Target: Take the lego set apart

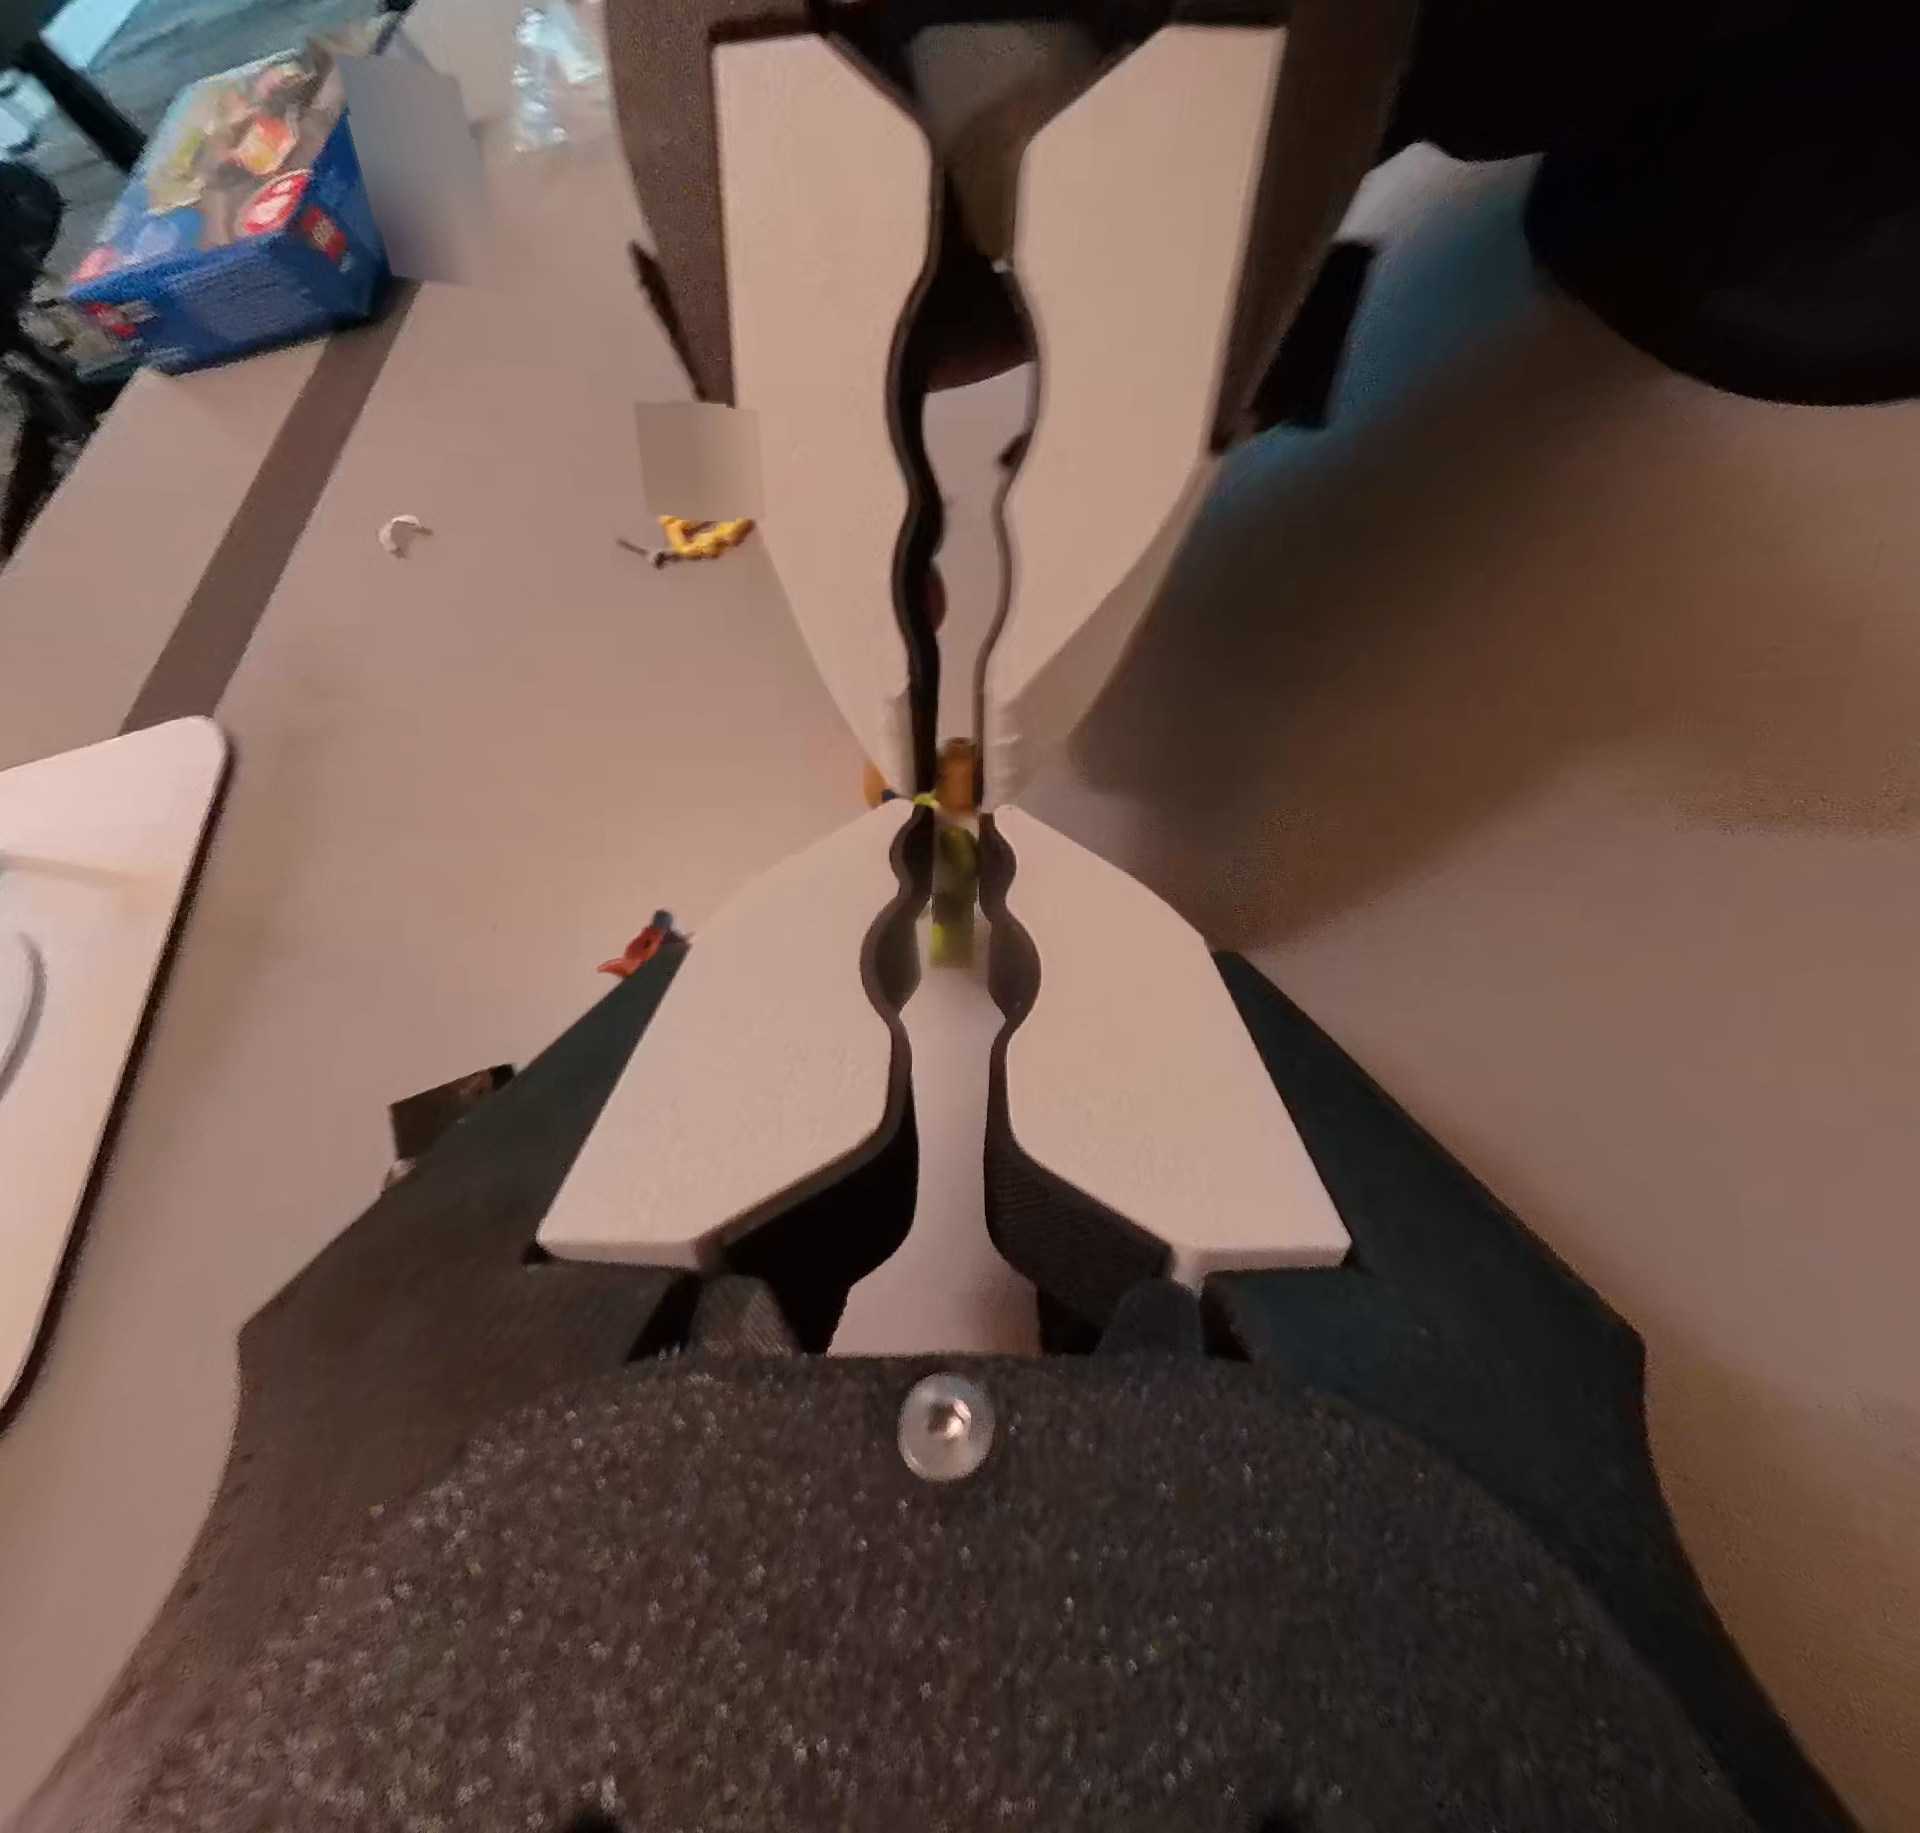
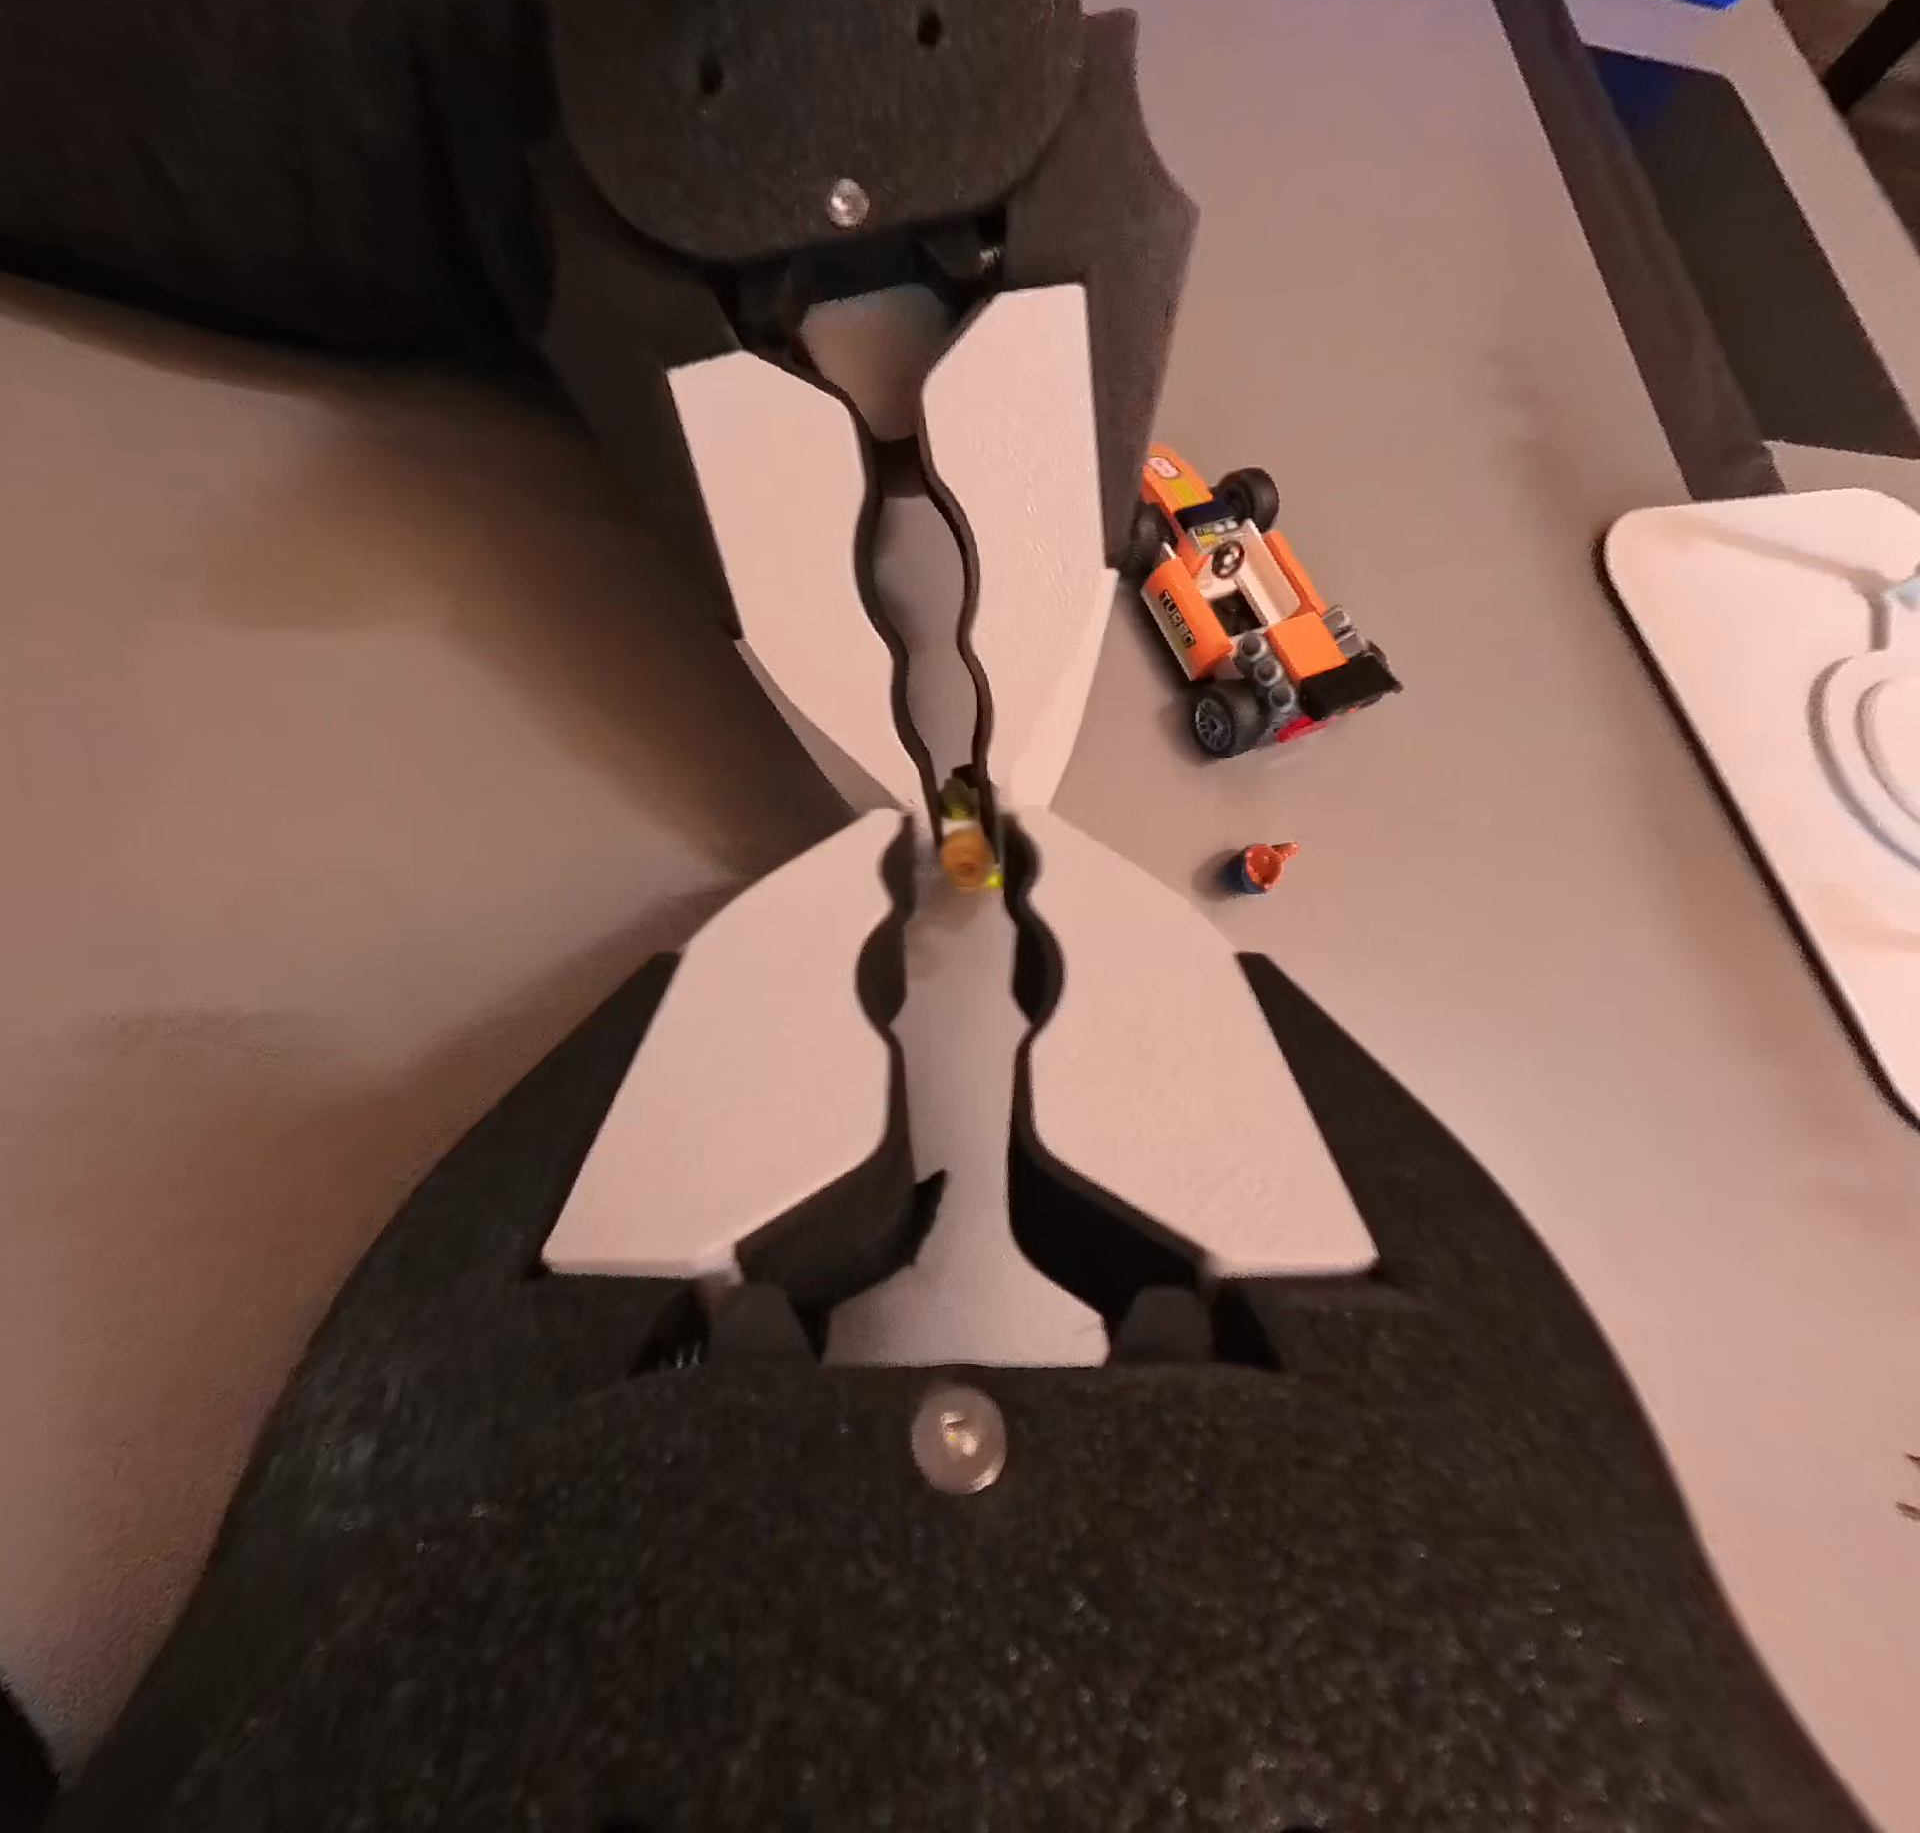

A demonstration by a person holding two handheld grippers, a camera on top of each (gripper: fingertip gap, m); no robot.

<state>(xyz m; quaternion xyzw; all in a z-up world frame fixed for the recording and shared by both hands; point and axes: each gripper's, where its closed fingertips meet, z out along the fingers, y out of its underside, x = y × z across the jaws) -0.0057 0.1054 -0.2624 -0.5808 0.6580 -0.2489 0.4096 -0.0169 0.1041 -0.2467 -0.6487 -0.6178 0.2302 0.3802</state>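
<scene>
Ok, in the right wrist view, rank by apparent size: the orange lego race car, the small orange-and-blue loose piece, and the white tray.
1. White rounded tray, though cropped by the frame.
2. Orange lego race car.
3. Small orange-and-blue loose piece.

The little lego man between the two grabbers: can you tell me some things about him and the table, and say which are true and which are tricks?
1. Both grippers pinch the lego figure at once. True: the left gripper and the right gripper meet tip to tip on it.
2. The orange lego car is held in the air. False: it sits on the table, untouched.
3. A blue box lies on the table. True.
4. The small orange and blue piece is stuck on the car. False: it lies apart from it.
</scene>
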